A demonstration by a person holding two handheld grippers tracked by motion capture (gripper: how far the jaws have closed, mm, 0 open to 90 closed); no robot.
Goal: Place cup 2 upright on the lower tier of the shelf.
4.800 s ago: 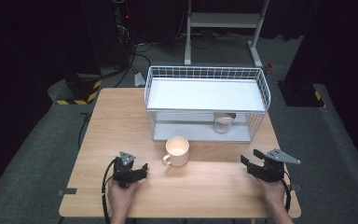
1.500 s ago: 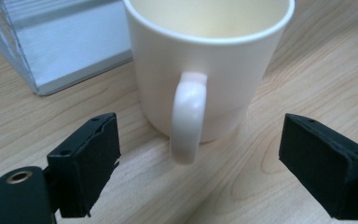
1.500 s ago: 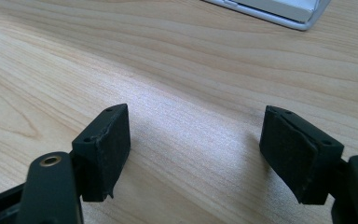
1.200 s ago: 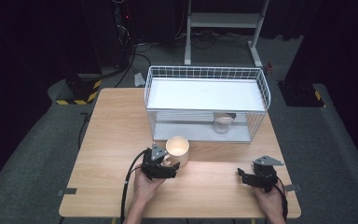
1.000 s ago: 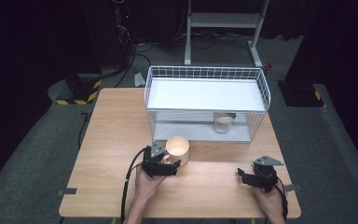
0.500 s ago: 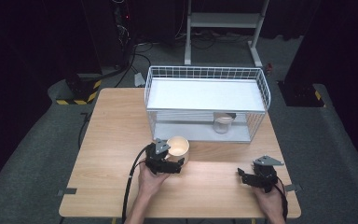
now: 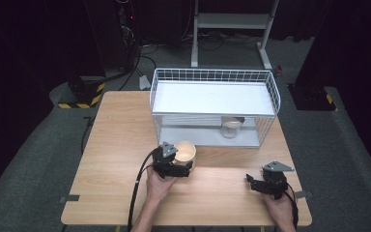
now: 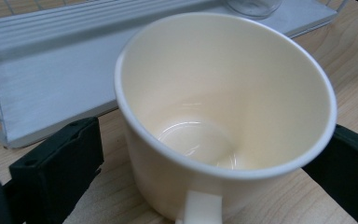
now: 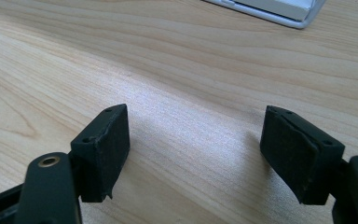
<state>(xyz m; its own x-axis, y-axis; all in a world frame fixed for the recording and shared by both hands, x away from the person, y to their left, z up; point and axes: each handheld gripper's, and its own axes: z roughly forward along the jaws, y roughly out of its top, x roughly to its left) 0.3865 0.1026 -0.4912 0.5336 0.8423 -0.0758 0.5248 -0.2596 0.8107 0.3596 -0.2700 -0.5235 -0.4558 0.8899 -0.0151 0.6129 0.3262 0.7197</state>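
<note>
Left claw [image 7: 186,166] spread around the cup [image 7: 185,151]; right claw [image 7: 252,182] part open, with nothing in it.

The left claw's jaws have just been opening and now stand on either side of the cream cup, the left one clear of its wall, the handle towards the gripper. The cup stands upright on the tabletop [image 7: 116,145], just in front of the white wire rack [image 7: 212,99]. A glass [image 7: 231,128] sits on the rack's lower shelf. The right claw hovers low over bare wood, well apart from the rack, to its front right.
</note>
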